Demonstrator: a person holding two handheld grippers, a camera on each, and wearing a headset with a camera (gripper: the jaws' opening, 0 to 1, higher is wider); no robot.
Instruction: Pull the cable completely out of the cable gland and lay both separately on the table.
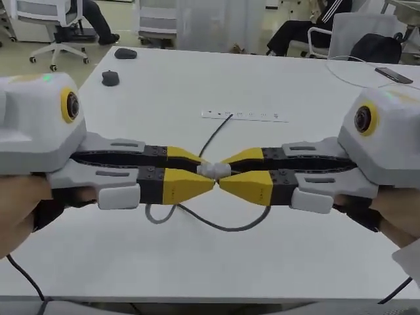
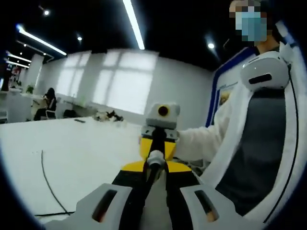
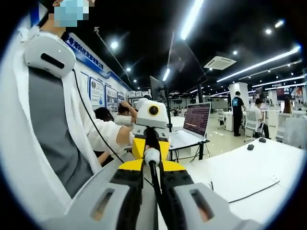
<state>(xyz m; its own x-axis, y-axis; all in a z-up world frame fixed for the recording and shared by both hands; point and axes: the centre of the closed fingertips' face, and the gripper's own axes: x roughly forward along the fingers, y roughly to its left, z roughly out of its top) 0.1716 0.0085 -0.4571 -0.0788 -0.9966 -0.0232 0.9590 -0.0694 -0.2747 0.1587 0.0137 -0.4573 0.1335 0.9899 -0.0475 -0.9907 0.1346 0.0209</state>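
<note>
Left gripper (image 1: 207, 172) and right gripper (image 1: 224, 172) meet above the desk (image 1: 262, 85), both clamped on the white cable gland (image 1: 213, 170); from the head view, the gray cable (image 1: 226, 230) loops beneath the gland.

White cable gland (image 1: 214, 170) raised above table (image 1: 164, 85), dark cable (image 1: 230, 230) threaded through it.

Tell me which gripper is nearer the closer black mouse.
Left. The mouse lies beyond the left gripper, on its side; the right gripper points in from opposite, both at the cable gland.
</note>
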